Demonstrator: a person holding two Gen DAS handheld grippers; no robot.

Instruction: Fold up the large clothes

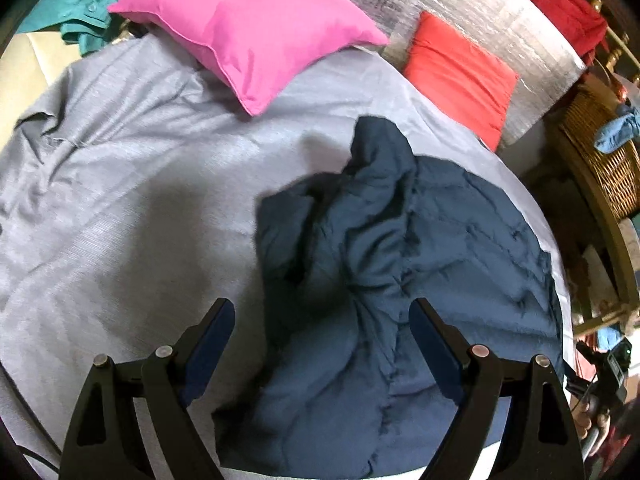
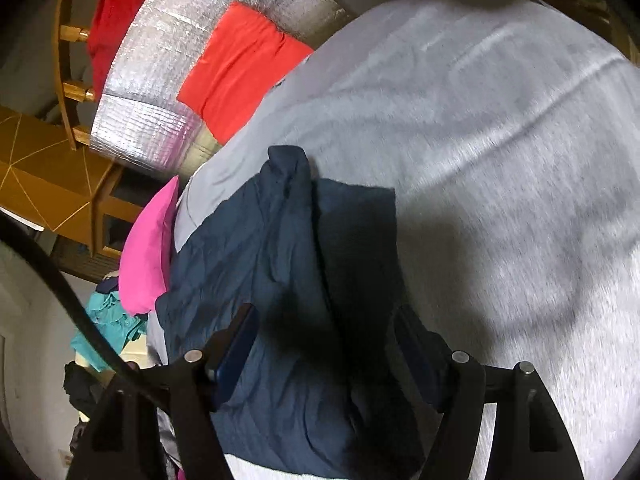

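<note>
A: Where is the garment (image 1: 400, 248)?

B: Dark blue, rumpled, on the grey sheet (image 1: 120, 184), toward the bed's right side in the left wrist view. One bunched end rises as a ridge pointing at the orange pillow (image 1: 460, 76).

A: How close is it to the edges?

B: Its right flank runs along the sheet's right border, with only a thin grey strip beyond. Past that stands a wicker basket (image 1: 600, 156). Its near end reaches the bottom of the picture.

A: And free room?

B: Plenty. Left of the garment the sheet lies bare, wrinkled, as far as the pink pillow (image 1: 248, 32). In the right wrist view a wide bare stretch of sheet (image 2: 500, 140) spreads to the right of the garment (image 2: 280, 280).

A: The left gripper (image 1: 322, 308)?

B: Pointing steeply down above the garment's near part, jaws spread wide, nothing clamped. The cloth lies below the fingers; I cannot tell if they touch it.

A: The right gripper (image 2: 324, 320)?

B: Tilted down over the garment, jaws apart, not clamped on it. The cloth fills the gap between the fingers (image 2: 236, 340); whether they brush it I cannot tell. The picture is blurred.
</note>
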